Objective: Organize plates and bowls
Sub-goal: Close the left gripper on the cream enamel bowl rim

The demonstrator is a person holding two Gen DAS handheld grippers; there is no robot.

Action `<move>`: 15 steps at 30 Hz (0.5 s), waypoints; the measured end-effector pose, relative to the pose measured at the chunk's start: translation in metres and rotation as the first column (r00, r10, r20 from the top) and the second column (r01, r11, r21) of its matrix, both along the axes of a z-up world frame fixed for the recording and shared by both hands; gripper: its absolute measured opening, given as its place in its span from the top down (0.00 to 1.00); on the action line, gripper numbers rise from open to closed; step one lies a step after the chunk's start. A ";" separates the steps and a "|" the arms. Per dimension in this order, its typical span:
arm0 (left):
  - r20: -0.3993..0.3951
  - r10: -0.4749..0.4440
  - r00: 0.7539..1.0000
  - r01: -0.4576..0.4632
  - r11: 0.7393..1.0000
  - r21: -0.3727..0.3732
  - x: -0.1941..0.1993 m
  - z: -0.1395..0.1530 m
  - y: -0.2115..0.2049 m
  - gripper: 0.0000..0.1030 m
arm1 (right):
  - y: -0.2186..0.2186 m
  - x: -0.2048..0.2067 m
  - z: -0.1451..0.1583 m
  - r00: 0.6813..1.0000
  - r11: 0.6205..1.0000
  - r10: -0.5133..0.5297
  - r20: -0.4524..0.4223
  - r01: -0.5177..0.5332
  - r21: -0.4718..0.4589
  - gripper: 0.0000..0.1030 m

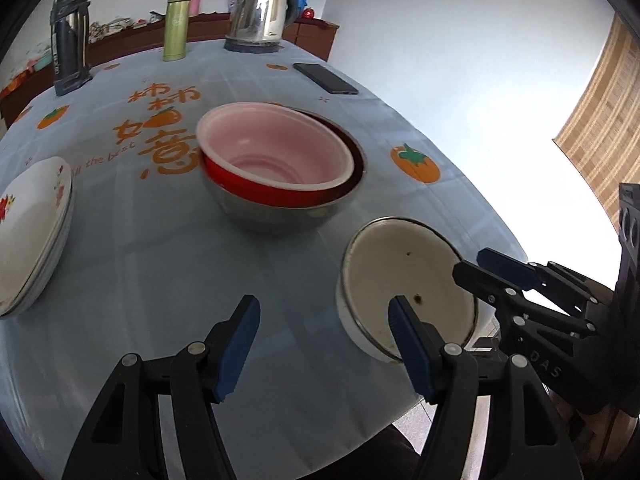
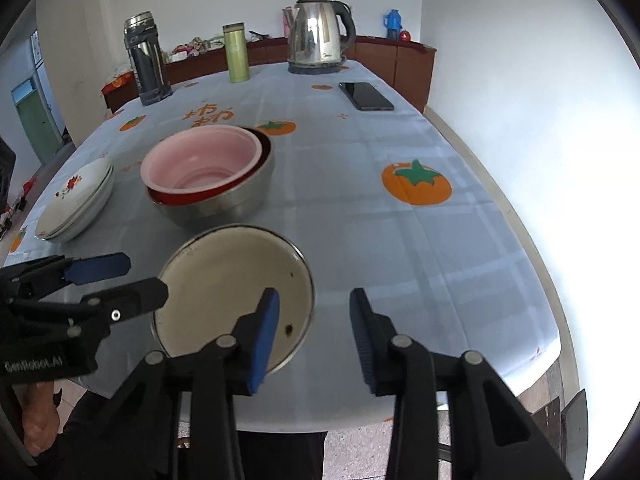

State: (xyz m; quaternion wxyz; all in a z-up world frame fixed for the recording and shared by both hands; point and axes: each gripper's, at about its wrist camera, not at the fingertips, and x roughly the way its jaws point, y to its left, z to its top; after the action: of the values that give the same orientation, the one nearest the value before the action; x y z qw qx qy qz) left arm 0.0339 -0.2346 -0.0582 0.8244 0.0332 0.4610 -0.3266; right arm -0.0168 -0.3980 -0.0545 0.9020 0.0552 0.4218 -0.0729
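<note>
The white enamel bowl [image 2: 234, 294] sits near the table's front edge [image 2: 532, 364], in front of the nested bowls [image 2: 208, 178]. We straddle its right rim with our right gripper [image 2: 314, 334], jaws partly apart, not visibly pressing. Our left gripper [image 1: 322, 346] gapes empty just left of it. The stacked plates [image 2: 76, 200] lie well apart leftward, with bare tablecloth [image 2: 360, 220] on the right.

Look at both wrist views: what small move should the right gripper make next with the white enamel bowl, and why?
Probably close the right gripper on the white enamel bowl's near rim: its jaws straddle that rim but do not seem to press on it yet. The bowl stands alone near the table edge, while the pink bowl already nests in the steel bowl, so it looks like the next to stack.
</note>
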 end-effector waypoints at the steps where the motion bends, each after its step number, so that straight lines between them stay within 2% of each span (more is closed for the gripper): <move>1: 0.006 -0.002 1.000 0.002 1.000 -0.001 -0.001 0.000 0.000 0.35 | 0.000 -0.001 -0.001 1.000 1.000 -0.002 0.001 0.002 0.002 0.70; 3: 0.010 -0.006 1.000 0.006 1.000 0.001 -0.003 0.001 -0.001 0.45 | -0.001 -0.001 -0.002 1.000 1.000 -0.001 -0.002 0.001 0.005 0.74; 5: -0.015 -0.017 1.000 0.017 1.000 0.002 -0.001 -0.004 -0.003 0.59 | 0.001 -0.001 -0.003 1.000 1.000 0.005 -0.003 -0.005 0.011 0.75; 9: -0.014 -0.032 0.999 0.032 0.999 -0.002 -0.003 -0.006 -0.007 0.68 | 0.005 0.001 -0.005 1.000 1.000 0.016 -0.004 -0.016 0.022 0.84; 11: -0.007 -0.049 0.999 0.049 0.999 -0.002 -0.005 -0.006 -0.011 0.80 | 0.009 0.000 -0.006 1.000 1.000 0.021 -0.004 -0.021 0.013 0.85; 15: 0.016 -0.058 0.998 0.058 0.998 -0.005 -0.009 -0.007 -0.014 0.81 | 0.009 -0.001 -0.007 1.000 1.000 0.013 0.002 -0.013 0.013 0.87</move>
State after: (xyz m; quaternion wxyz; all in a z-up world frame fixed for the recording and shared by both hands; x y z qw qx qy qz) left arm 0.0245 -0.2487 -0.0657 0.8185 0.0471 0.4524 -0.3511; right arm -0.0180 -0.3891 -0.0617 0.9026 0.0584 0.4217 -0.0642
